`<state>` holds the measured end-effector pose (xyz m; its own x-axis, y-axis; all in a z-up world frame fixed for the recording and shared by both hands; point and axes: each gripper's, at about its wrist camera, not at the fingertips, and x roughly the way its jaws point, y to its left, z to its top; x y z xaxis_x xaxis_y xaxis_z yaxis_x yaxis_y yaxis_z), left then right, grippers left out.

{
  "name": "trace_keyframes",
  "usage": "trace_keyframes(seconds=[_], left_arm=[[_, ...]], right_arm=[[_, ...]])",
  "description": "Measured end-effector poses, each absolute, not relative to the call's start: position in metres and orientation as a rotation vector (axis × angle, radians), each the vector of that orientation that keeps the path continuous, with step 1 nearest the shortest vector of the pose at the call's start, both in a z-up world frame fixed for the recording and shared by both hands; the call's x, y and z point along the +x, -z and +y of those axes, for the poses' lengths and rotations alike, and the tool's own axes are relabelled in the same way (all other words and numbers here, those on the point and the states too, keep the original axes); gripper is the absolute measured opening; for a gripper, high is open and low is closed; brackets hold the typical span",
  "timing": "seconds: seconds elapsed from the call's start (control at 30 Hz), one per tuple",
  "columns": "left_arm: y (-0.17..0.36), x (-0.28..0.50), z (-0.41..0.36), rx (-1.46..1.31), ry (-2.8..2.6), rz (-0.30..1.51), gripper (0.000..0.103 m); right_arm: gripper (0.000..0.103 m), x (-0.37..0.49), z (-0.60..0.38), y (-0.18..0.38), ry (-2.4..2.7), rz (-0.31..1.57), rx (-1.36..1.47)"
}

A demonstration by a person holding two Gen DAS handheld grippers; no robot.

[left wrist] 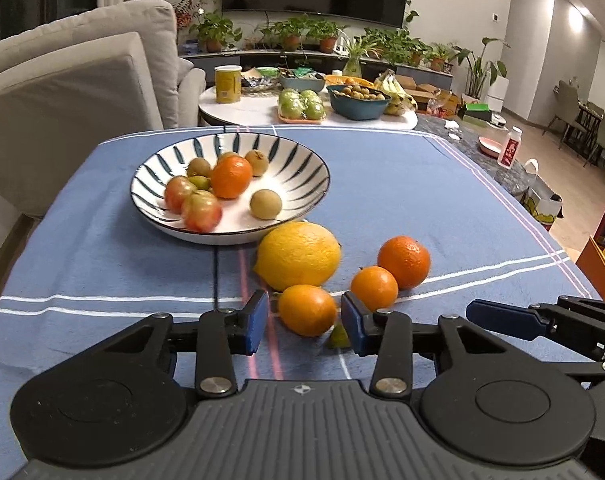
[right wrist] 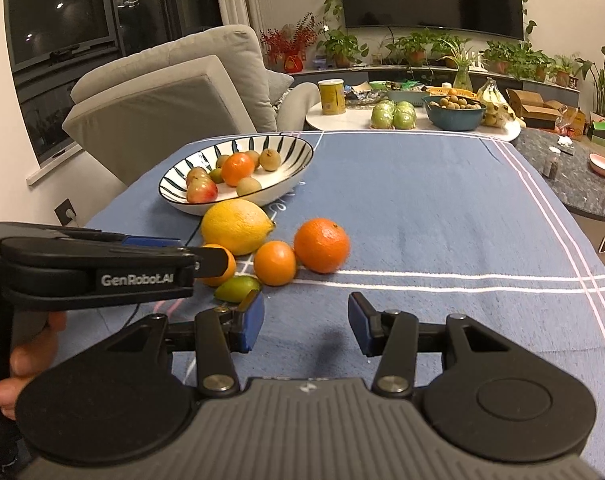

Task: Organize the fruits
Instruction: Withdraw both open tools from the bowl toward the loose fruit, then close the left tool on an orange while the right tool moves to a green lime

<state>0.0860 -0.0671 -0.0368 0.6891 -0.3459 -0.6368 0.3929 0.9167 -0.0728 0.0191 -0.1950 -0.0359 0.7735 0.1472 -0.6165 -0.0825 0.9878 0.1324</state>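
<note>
Left wrist view: left gripper [left wrist: 304,322] is seen low over the blue striped tablecloth [left wrist: 422,184], jaws spread apart, blue pads [left wrist: 255,322] flanking but not touching a small orange mandarin [left wrist: 307,309].
Landmark: large yellow lemon [left wrist: 298,254], lying on the cloth just in front of the white bowl with dark blue stripes [left wrist: 230,188].
Small orange mandarin: just in front of the lemon, touching or nearly touching it; contact cannot be told.
Green lime [left wrist: 338,338]: partly hidden behind the right pad, just beyond the mandarin from the lemon.
Second small orange [left wrist: 374,288]: right of the lemon, near it.
Larger orange [left wrist: 403,262]: right of the lemon, touching the second small orange.
Bowl contents: one orange [left wrist: 231,177], two reddish apples [left wrist: 201,210], several brown-green round fruits; all seated behind the lemon.
Right wrist view: right gripper [right wrist: 305,322] is held over bare cloth, well right and in front of the lemon, jaws wide apart, nothing between them.
Left gripper in this view: its black arm [right wrist: 102,268] is seen from the side, covering part of the mandarin beside the lemon.
Lime in this view: [right wrist: 238,289], in front of the lemon, just beside the right gripper's left pad.
</note>
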Motion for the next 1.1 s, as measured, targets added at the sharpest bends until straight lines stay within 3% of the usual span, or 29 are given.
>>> trace_keyframes(seconds=[0.2, 1.1], left_arm=[[0.040, 0.091, -0.070, 0.058, 0.405, 0.705, 0.032], [0.031, 0.073, -0.006, -0.011, 0.309, 0.639, 0.032]], right_arm=[[0.080, 0.019, -0.198, 0.037, -0.115, 0.682, 0.108], [0.080, 0.034, -0.153, 0.044, -0.217, 0.716, 0.037]])
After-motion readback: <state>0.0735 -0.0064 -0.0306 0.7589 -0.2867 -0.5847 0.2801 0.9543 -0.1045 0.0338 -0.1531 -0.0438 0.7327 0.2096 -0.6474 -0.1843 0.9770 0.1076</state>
